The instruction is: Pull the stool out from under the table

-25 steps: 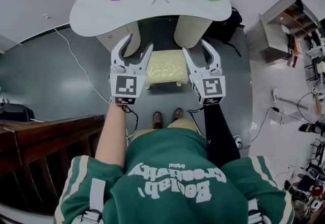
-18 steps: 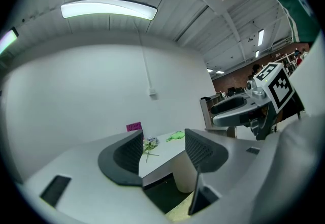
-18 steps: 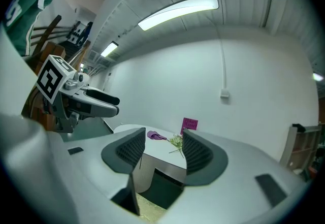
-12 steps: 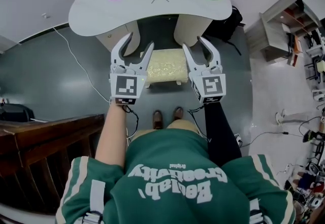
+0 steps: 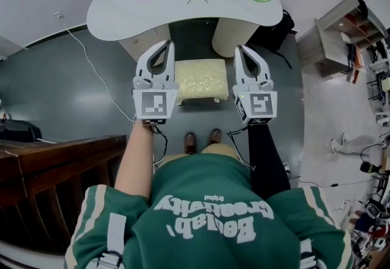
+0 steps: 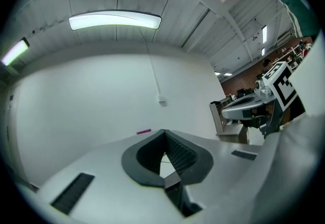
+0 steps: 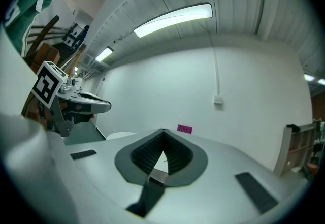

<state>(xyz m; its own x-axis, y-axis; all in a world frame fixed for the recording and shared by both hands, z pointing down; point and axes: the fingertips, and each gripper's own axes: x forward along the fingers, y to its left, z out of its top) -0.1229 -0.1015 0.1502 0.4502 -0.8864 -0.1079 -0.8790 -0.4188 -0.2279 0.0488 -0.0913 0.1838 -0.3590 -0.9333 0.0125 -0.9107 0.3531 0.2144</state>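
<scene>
The dark floor point(image 5: 73, 97) lies open on the near side of the stool point(image 5: 201, 78), with only the person's shoes point(image 5: 190, 139) on it just short of the stool's near edge. To the left a dark wooden counter point(image 5: 49, 164) stands well apart; to the right a shelf unit point(image 5: 341, 36) is also well apart. The far side is closed in by the two legs of the white worktop point(image 5: 122, 11).

The left gripper point(image 5: 169, 44) and the right gripper point(image 5: 239, 48) are both clenched – jaws pressed together with nothing between them, as each gripper view confirms point(image 6: 164, 134) point(image 7: 163, 131). They hang one at each side of the stool, touching nothing.

The stool has a pale yellow cushioned square top and short light legs – it stands on the floor just in front of the worktop's legs, its far edge near them.
</scene>
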